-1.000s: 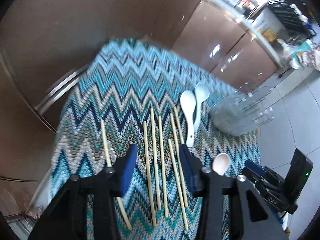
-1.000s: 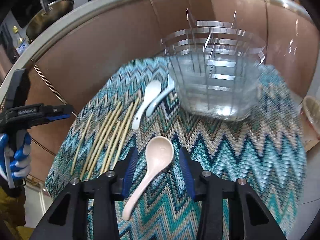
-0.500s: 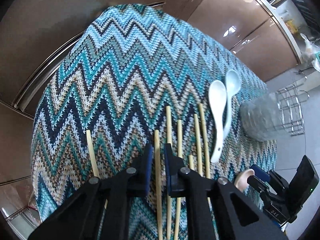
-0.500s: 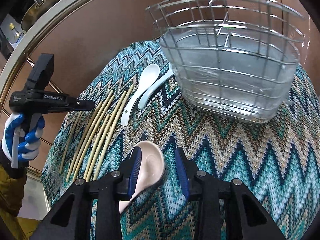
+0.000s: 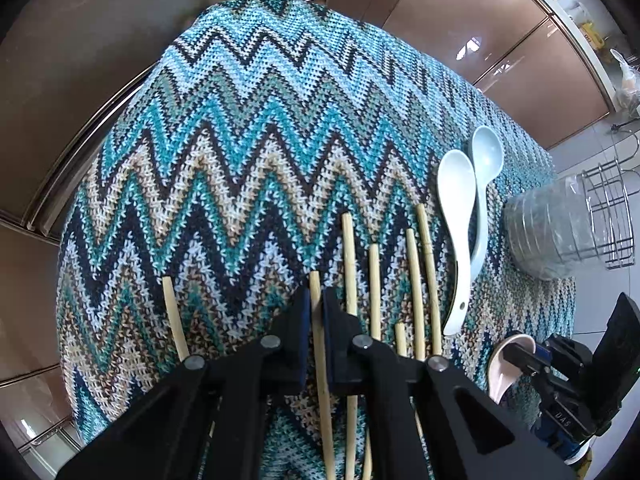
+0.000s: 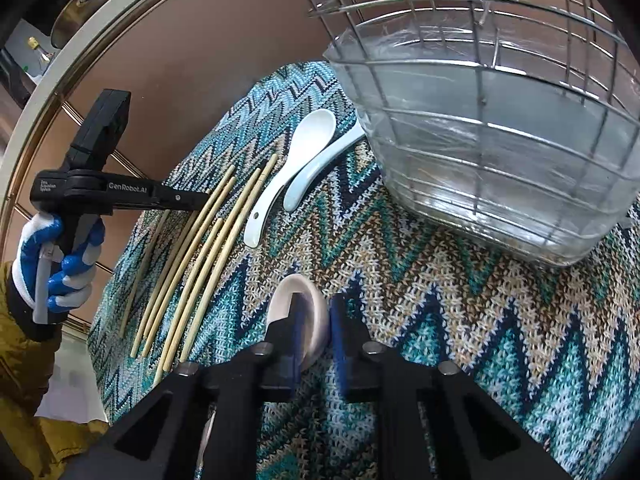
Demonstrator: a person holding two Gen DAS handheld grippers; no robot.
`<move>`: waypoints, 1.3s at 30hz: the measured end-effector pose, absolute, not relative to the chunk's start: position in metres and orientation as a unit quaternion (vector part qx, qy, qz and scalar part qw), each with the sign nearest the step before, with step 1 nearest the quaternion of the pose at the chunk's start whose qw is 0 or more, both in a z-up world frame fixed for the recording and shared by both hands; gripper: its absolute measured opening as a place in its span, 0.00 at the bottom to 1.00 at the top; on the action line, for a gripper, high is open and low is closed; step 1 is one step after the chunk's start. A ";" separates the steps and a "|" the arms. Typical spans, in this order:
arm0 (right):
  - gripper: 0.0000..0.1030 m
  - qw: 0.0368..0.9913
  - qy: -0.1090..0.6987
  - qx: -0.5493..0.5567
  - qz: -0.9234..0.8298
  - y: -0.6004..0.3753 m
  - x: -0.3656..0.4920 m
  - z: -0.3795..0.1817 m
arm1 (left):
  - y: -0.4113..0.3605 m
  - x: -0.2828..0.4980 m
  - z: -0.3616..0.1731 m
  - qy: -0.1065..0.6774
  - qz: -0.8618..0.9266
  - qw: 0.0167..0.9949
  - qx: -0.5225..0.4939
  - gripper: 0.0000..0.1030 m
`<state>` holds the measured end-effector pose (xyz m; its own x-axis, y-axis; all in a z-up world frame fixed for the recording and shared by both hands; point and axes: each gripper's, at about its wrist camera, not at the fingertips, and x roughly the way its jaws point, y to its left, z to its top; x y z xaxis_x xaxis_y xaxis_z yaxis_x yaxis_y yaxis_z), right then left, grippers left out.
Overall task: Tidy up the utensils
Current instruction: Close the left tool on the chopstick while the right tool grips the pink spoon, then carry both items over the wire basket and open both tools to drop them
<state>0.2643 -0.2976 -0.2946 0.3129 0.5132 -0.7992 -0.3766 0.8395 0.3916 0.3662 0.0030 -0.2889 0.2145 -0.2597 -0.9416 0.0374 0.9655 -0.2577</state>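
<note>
While a zigzag cloth [image 5: 248, 128] covers the table, one wire basket [image 6: 500, 92] stands at its far side. Seven chopsticks [image 5: 374, 280] lie in a rough row. Two white spoons [image 5: 456, 216] touch just beside them. Left gripper [image 5: 316, 320]: clamped on one chopstick [image 5: 315, 284]. Right gripper [image 6: 314, 328]: pinching the bowl of a third, pinkish spoon [image 6: 290, 296], near the basket.

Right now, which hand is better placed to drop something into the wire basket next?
Right. Its gripper is shut on the pink spoon, with the basket just ahead. The left gripper pinches a chopstick farther away.
</note>
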 end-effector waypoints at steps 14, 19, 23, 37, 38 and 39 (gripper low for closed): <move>0.10 0.901 0.369 0.025 0.227 -0.328 0.196 -0.187 | 0.006 0.300 -0.185 0.465 -0.131 0.862 -0.152 0.05; 0.10 0.954 0.261 0.025 0.146 -0.357 0.180 -0.119 | -0.018 0.288 -0.103 0.356 -0.186 0.900 -0.168 0.05; 0.10 0.983 0.175 0.013 0.057 -0.375 0.183 -0.079 | -0.046 0.291 -0.050 0.265 -0.228 0.917 -0.190 0.05; 0.10 0.989 0.125 -0.020 -0.082 -0.377 0.256 -0.127 | -0.160 0.353 -0.071 0.137 -0.191 0.956 -0.175 0.05; 0.10 0.988 0.128 -0.023 -0.084 -0.374 0.259 -0.135 | -0.165 0.354 -0.079 0.131 -0.185 0.960 -0.166 0.05; 0.10 0.987 0.131 -0.026 -0.086 -0.374 0.260 -0.142 | -0.168 0.354 -0.087 0.126 -0.179 0.963 -0.157 0.05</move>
<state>0.2603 -0.3744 -0.1416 0.9512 -0.1765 -0.2533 0.1630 0.9839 -0.0732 0.3539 -0.1677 -0.0873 0.9039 -0.3848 -0.1867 0.3058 0.8867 -0.3468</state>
